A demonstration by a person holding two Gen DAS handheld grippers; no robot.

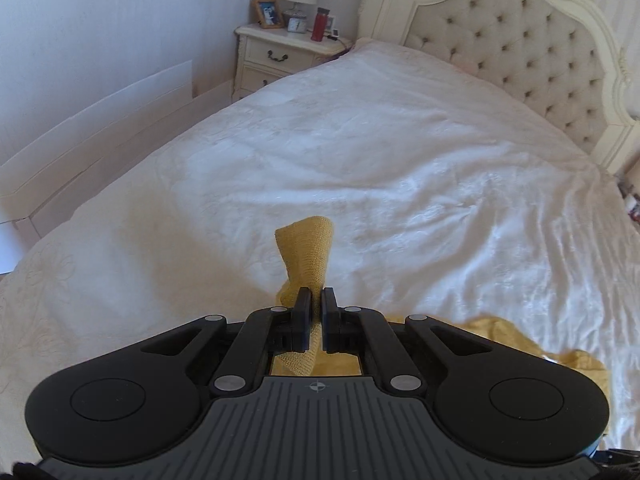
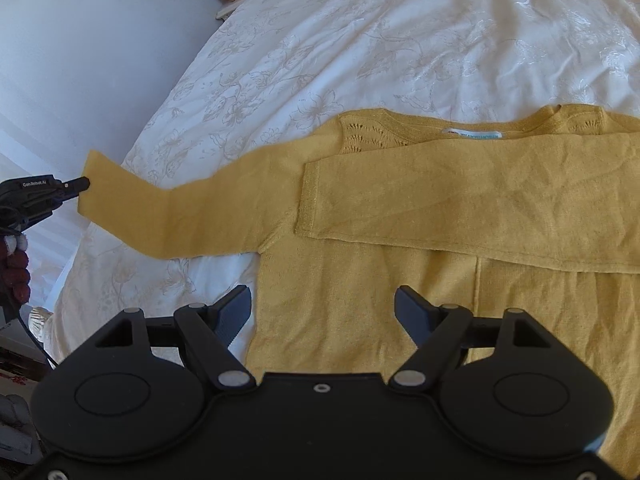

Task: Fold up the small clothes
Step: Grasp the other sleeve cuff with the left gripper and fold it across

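Observation:
A mustard yellow knit sweater [image 2: 400, 292] lies flat on the white bedspread [image 2: 360, 40], neck away from me. One sleeve [image 2: 480, 200] is folded across the chest. The other sleeve [image 2: 180, 208] stretches out to the left, its cuff pinched by my left gripper [image 2: 82, 184]. In the left wrist view my left gripper [image 1: 316, 300] is shut on that cuff [image 1: 308, 248], which sticks up between the fingers. My right gripper [image 2: 322, 312] is open and empty, hovering over the sweater's lower body.
The bed [image 1: 360, 160] has a tufted headboard [image 1: 520, 52] at the far end. A cream nightstand [image 1: 280, 60] with a lamp, a photo frame and a red bottle [image 1: 319, 24] stands beside it. The left bed edge [image 2: 80, 280] drops off near the held cuff.

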